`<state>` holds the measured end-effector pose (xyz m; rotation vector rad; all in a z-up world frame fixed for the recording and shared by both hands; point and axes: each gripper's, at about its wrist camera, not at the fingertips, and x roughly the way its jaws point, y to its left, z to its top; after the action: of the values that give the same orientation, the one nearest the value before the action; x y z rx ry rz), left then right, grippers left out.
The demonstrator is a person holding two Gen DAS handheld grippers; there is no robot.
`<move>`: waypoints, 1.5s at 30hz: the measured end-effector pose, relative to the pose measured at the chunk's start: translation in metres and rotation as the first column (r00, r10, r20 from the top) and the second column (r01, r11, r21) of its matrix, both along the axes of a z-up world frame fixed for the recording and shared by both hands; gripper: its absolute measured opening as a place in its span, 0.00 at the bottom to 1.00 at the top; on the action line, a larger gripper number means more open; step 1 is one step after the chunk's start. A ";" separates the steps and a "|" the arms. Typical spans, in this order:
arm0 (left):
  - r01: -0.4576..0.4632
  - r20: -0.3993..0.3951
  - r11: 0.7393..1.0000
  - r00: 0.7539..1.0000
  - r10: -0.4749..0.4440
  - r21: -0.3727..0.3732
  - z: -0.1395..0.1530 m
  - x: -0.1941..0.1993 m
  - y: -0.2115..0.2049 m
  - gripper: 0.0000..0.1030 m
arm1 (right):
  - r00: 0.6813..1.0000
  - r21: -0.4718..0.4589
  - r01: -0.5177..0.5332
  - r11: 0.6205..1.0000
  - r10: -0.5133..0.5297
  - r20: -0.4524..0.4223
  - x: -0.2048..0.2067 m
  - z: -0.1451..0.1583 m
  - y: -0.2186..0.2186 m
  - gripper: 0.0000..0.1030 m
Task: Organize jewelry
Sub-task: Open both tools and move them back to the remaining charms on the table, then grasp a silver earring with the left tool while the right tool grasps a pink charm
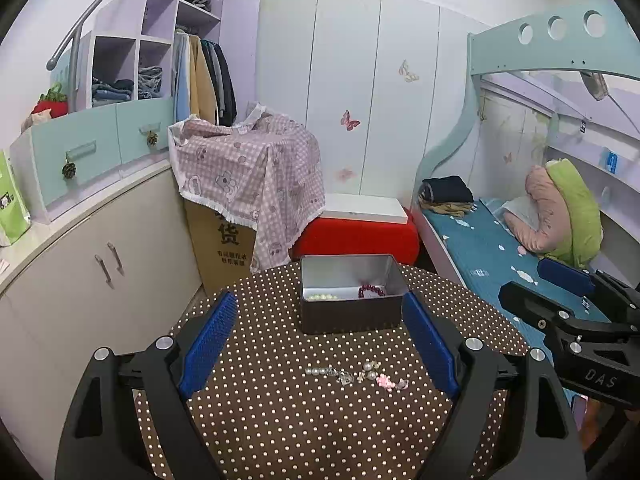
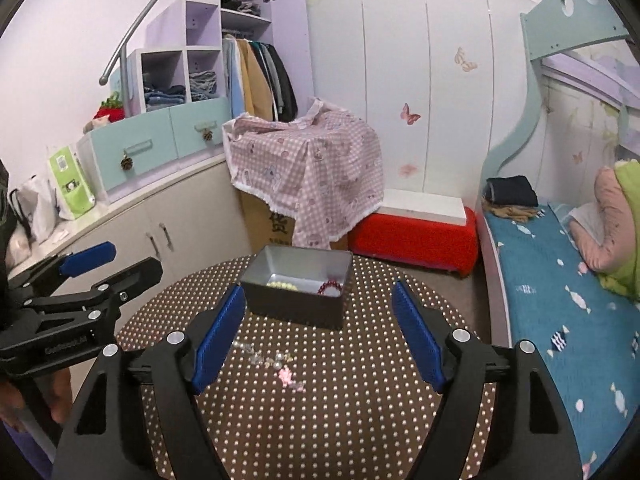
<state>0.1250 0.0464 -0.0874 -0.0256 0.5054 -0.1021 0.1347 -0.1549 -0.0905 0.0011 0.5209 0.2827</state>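
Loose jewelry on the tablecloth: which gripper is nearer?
Left, narrowly. The left gripper faces the loose jewelry squarely, centred between its open jaws; the right gripper stands off to the right.

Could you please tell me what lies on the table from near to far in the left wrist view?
Loose jewelry pieces → tin box, holding a pale bead bracelet and a red bead bracelet.

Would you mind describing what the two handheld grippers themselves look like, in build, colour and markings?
Both match: the left gripper and right gripper have matte black angular frames with cut-out slots, silver round bolt heads at the pivots, and long blue ribbed pads lining each finger. Pale lettering marks the side of each frame. No cables show.
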 end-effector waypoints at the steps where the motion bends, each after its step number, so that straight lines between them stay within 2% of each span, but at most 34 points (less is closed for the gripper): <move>1: -0.005 -0.003 1.000 1.000 0.005 -0.002 -0.002 -0.001 0.001 0.80 | 1.000 -0.002 0.001 1.000 -0.001 -0.003 -0.001 -0.002 0.001 0.71; 11: -0.025 -0.060 1.000 0.998 0.025 0.001 -0.026 0.011 0.008 0.80 | 0.997 -0.035 0.013 0.999 -0.015 -0.073 0.010 -0.035 0.007 0.71; 15: -0.037 -0.111 0.999 0.993 0.038 0.005 -0.045 0.023 0.014 0.80 | 0.990 -0.059 0.001 0.998 -0.009 -0.137 0.027 -0.063 0.014 0.71; 23: -0.043 -0.263 0.999 0.963 0.050 0.032 -0.102 0.051 0.026 0.80 | 0.954 -0.109 -0.061 0.992 0.026 -0.298 0.063 -0.134 0.035 0.71; 28: -0.028 -0.314 0.999 0.948 0.040 0.041 -0.123 0.060 0.028 0.80 | 0.943 -0.109 -0.084 0.990 0.044 -0.331 0.071 -0.156 0.043 0.70; 30: -0.014 -0.322 0.999 0.947 0.026 0.040 -0.128 0.062 0.027 0.80 | 0.934 -0.098 -0.105 0.990 0.064 -0.352 0.075 -0.160 0.045 0.56; 34: 0.001 -0.335 1.000 0.942 0.007 0.025 -0.134 0.066 0.025 0.80 | 0.926 -0.098 -0.131 0.987 0.086 -0.368 0.077 -0.165 0.048 0.45; 35: 0.002 -0.337 1.000 0.941 0.007 0.025 -0.134 0.067 0.023 0.80 | 0.927 -0.109 -0.132 0.985 0.083 -0.366 0.077 -0.165 0.048 0.37; 36: 0.010 -0.341 1.000 0.940 -0.001 0.023 -0.135 0.069 0.022 0.80 | 0.928 -0.116 -0.134 0.984 0.083 -0.364 0.076 -0.165 0.047 0.22; 38: 0.020 -0.344 0.999 0.939 -0.010 0.025 -0.137 0.070 0.020 0.80 | 0.921 -0.096 -0.150 0.984 0.104 -0.376 0.074 -0.163 0.044 0.13; 45: 0.072 -0.347 0.997 0.936 -0.058 0.027 -0.139 0.071 0.006 0.80 | 0.930 -0.068 -0.138 0.988 0.105 -0.353 0.069 -0.154 0.025 0.12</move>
<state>0.1958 0.0524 -0.2268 0.0119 0.8620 -0.1536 0.2039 -0.1294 -0.2443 -0.0718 0.8902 0.3827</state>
